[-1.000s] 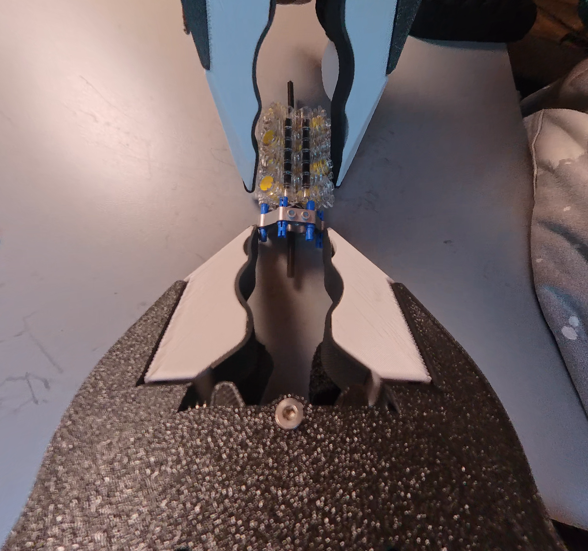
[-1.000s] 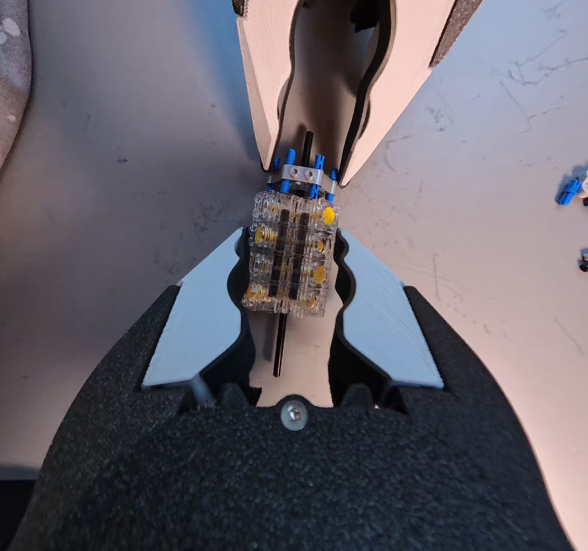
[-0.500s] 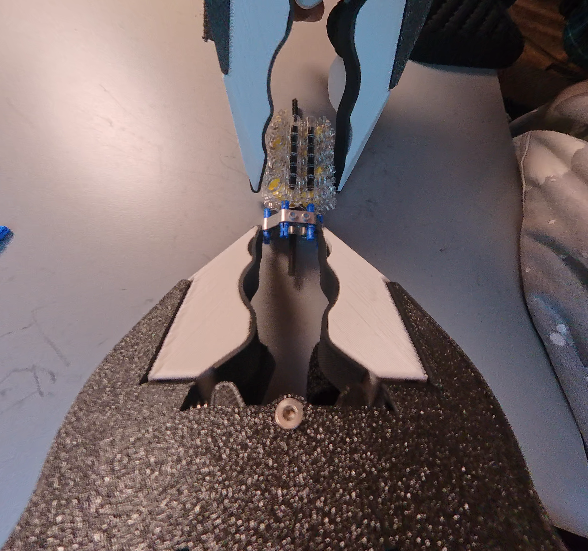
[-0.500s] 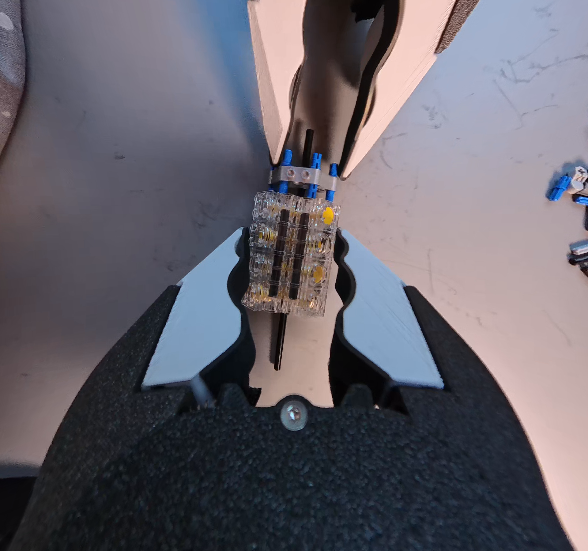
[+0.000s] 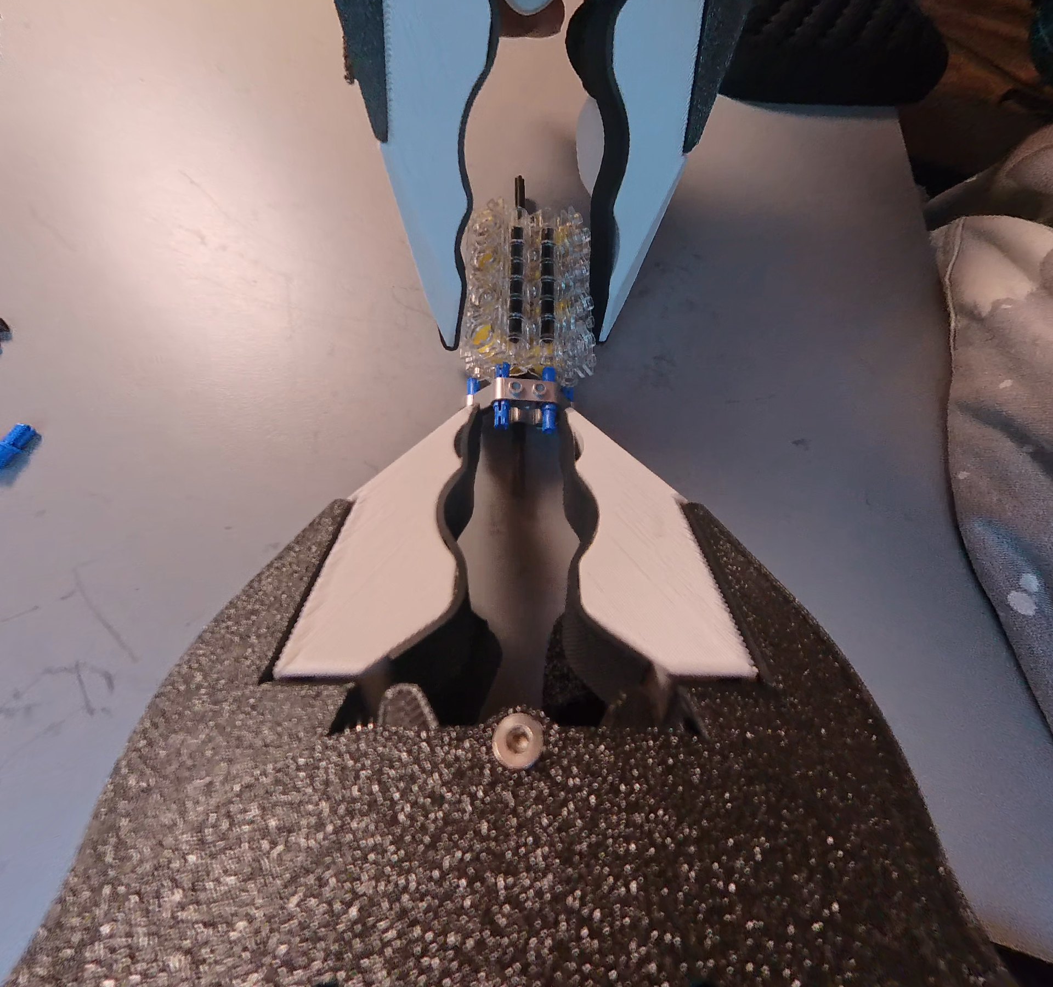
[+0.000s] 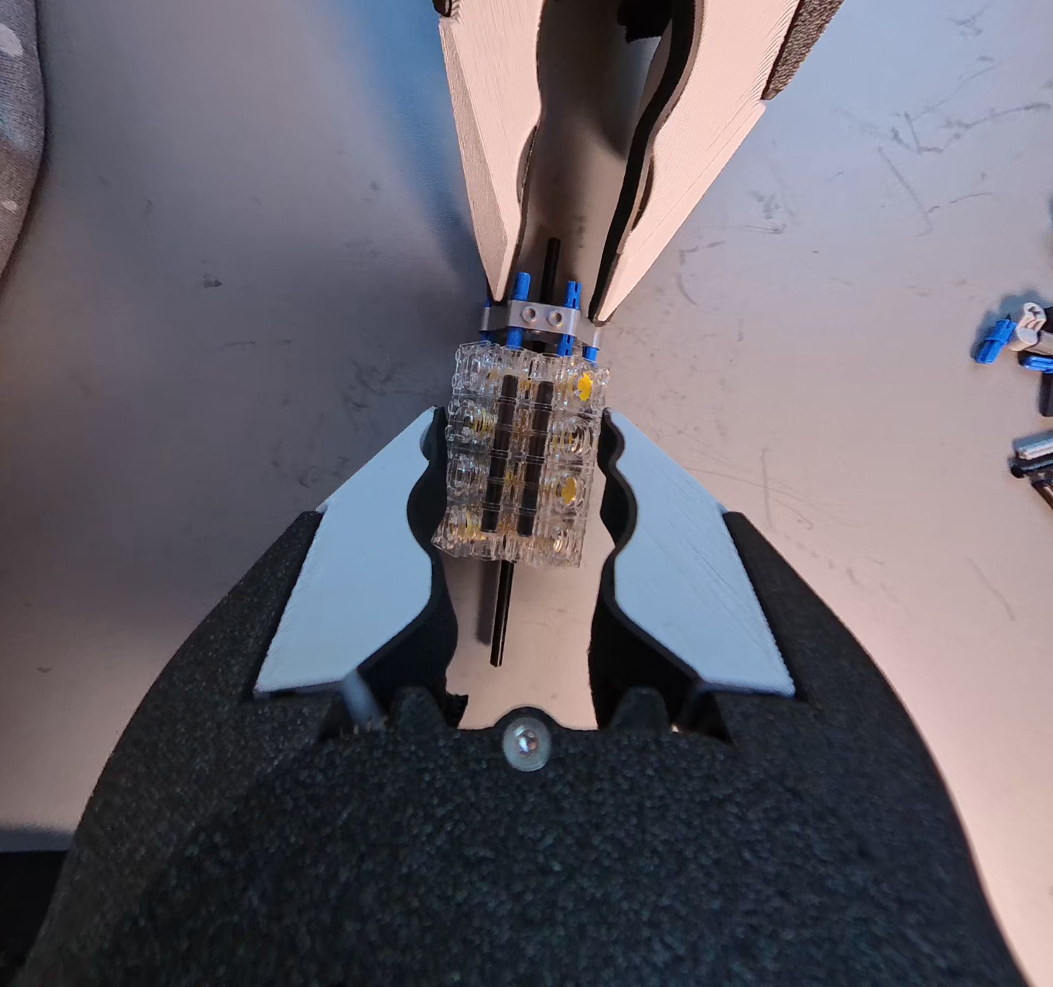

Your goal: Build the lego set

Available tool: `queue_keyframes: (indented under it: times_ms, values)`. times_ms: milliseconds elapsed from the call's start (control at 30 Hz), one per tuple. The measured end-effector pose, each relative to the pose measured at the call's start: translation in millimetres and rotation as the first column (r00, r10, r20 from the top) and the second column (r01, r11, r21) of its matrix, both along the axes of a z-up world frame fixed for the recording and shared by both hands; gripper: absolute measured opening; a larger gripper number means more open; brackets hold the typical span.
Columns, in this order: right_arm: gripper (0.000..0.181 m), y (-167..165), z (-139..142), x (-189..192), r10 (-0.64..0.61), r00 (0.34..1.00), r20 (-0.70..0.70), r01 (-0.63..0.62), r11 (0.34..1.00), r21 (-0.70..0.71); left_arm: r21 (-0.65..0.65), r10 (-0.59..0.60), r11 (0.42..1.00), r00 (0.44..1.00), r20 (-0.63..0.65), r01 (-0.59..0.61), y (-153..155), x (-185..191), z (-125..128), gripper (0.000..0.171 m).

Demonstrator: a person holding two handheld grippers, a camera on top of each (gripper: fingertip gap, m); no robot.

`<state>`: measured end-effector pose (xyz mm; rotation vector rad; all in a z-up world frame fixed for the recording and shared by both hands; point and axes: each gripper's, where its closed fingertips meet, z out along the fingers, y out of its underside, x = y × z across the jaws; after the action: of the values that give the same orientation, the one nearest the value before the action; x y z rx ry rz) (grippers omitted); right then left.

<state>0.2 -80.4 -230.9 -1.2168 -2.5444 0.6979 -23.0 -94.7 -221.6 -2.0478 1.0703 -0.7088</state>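
A clear brick block (image 5: pixel 527 298) with two black axles and yellow spots is held between both grippers above the grey table (image 5: pixel 199 218). My right gripper (image 6: pixel 519 418) is shut on the block's sides (image 6: pixel 521 464); it shows at the top of the left wrist view (image 5: pixel 527 338). A grey connector with blue pins (image 5: pixel 524 392) sits against the block's end. My left gripper (image 5: pixel 518 424) is shut on this connector; it shows at the top of the right wrist view (image 6: pixel 544 310), on the connector (image 6: pixel 533 321). One black axle (image 6: pixel 501 612) sticks out of the block.
Loose blue pins (image 5: pixel 17 444) lie on the table to the left of the left gripper. More blue pins (image 6: pixel 994 341) and grey parts (image 6: pixel 1034 452) lie to the right of the right gripper. A grey cloth (image 5: pixel 1003 389) covers the table's edge; a black object (image 5: pixel 826 36) lies beyond. Both grippers' tips are close together, under 4 cm apart. The black object (image 5: pixel 826 36) lies around 25 centimeters away from my right fingertips.
My left gripper's fingers have closed in tighter on the grey connector. Both grippers have shifted together, and loose pins have come into view at the frame edges. The right gripper's hold is unchanged.
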Motion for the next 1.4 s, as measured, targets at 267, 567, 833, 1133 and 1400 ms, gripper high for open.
queue_keyframes:
  times_ms: [267,567,833,1133,1400]
  values:
    - [0.050,0.5,-4.9,1.5,0.006,1.000,0.023,-0.006,1.000,0.010,0.012,-0.012,1.000,1.000,0.016,0.011,-1.3,1.5,3.7,0.022]
    - [0.050,-0.6,-5.6,0.5,0.004,1.000,0.021,-0.004,1.000,0.004,-0.008,-0.013,1.000,1.000,0.013,0.013,-3.0,-1.7,2.8,0.030]
    - [0.050,-0.7,-6.1,0.3,-0.004,1.000,0.024,0.005,1.000,-0.013,0.001,-0.006,1.000,1.000,-0.012,0.006,-1.0,0.0,-0.9,0.027]
    - [0.050,-0.4,-6.9,0.2,-0.023,0.998,0.050,0.024,1.000,-0.015,-0.007,-0.005,1.000,1.000,-0.008,0.005,-0.9,-1.1,-0.9,0.027]
    - [0.051,-0.6,-6.7,-0.1,-0.025,0.999,0.038,0.026,1.000,-0.014,-0.008,-0.003,1.000,1.000,-0.008,0.003,-0.6,-1.3,-1.2,0.027]
